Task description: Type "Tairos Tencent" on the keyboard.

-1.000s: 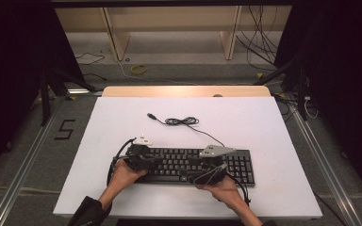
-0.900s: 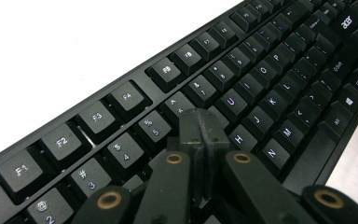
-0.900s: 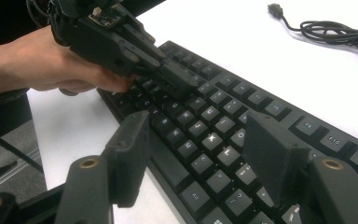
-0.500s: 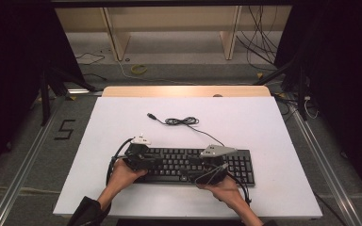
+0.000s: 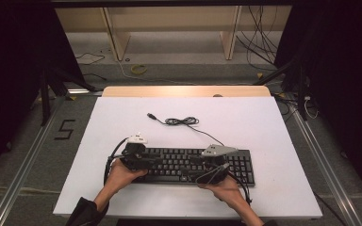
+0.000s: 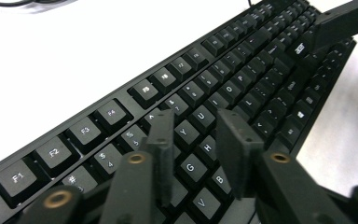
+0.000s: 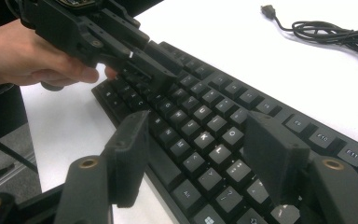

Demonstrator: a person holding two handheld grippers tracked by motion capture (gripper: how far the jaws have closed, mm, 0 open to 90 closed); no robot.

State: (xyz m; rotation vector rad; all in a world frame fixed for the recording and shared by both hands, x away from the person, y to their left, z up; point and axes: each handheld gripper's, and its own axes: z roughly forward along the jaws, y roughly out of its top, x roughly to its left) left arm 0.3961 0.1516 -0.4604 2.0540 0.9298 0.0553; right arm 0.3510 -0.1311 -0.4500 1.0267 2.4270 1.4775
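We hold our left claw [image 6: 193, 135], jaws just opening, and our right claw [image 7: 200, 149], jaws apart, over the keyboard [image 5: 188, 165] on the table [image 5: 245, 127].

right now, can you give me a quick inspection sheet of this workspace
surface: white table top, bare beyond the keyboard and its cable
job's things: black keyboard lying flat near the front edge, keys up
clutter: nothing seen
grippers: left hand-held gripper over the keyboard's left half, jaws apart and just been opening, nothing between them; right hand-held gripper over the right half, jaws wide, gripping nothing
cables: keyboard cable loosely coiled behind the keyboard, plug end free on the table
surroundings: wooden shelf legs and loose floor cables beyond the table; a 5 mark on the floor at left
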